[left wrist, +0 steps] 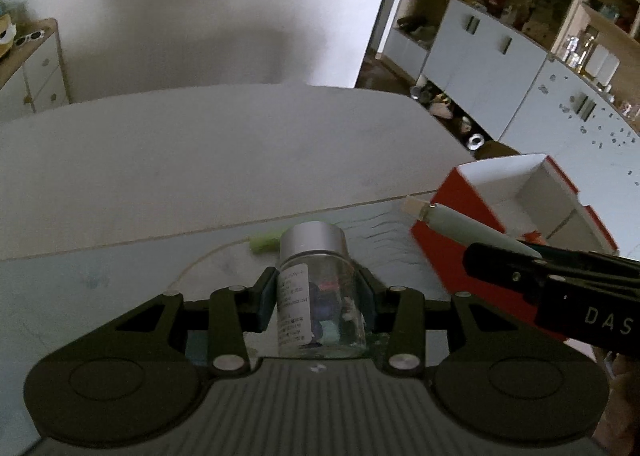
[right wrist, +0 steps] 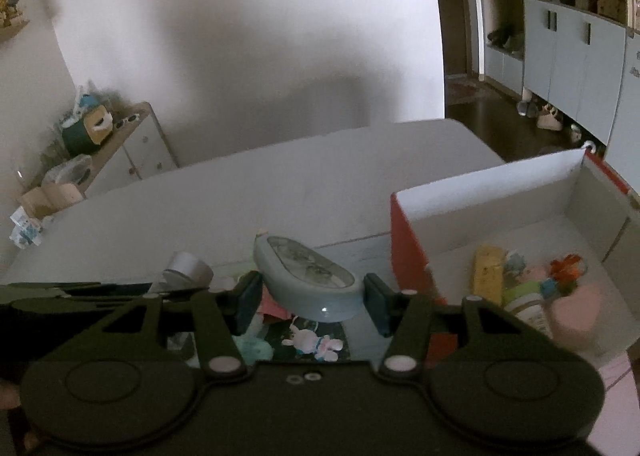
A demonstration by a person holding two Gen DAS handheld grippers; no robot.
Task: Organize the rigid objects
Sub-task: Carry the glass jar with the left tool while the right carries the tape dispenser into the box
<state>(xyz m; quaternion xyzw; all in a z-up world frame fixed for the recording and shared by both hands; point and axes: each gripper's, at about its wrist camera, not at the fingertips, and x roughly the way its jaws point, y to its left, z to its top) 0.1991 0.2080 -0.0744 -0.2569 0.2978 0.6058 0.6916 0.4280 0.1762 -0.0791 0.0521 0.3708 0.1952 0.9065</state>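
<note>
Your left gripper (left wrist: 318, 298) holds a small clear glass jar (left wrist: 322, 304) with a silver screw cap; the teal pads press on its two sides, and the jar stands upright between them, above the pale glass-topped table (left wrist: 100, 288). Your right gripper (right wrist: 312, 302) carries a pale blue oval object with a patterned face (right wrist: 308, 278), possibly a small clock or case. It sits between the pads, though whether they pinch it firmly cannot be told from the right wrist view, where a gap shows beside the right-hand pad. In the left wrist view the same object (left wrist: 460, 228) juts forward from the right gripper's fingers, just in front of the red box (left wrist: 456, 228).

The box, red outside and white inside (right wrist: 480, 208), lies open to the right of both tools. It already holds a yellow item (right wrist: 488, 276), a labelled bottle (right wrist: 528, 306) and some small coloured pieces. On the table below lie paper scraps and a teal fuzzy thing (right wrist: 252, 348).

The step in hand appears to be the carry: both objects are up, neither is yet over the box. Next, you should bring each over the box wall, lower it into a free patch of floor, then release, keeping the jar upright and clear of the bottle.
</note>
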